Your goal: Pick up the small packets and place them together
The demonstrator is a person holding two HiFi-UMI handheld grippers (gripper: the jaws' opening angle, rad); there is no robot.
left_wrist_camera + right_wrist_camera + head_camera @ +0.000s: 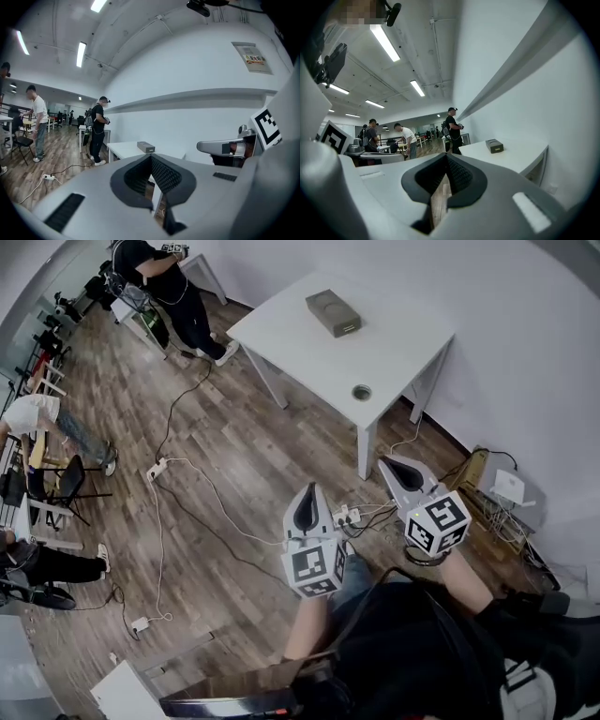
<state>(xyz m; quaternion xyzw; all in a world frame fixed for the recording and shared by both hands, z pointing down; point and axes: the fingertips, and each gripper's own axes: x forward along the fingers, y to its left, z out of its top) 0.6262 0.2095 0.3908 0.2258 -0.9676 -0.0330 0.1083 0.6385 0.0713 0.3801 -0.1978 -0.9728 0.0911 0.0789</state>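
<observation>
Table (384, 338) bears box (333, 312); left gripper (307, 489), right gripper (387, 463) closed.

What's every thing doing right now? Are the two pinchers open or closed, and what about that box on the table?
Left gripper: shut, nothing between its jaws.
Right gripper: shut, nothing between its jaws.
White table: upright on its legs.
Gray box: lying flat on that table, untouched.
Small packets: none in view.
</observation>
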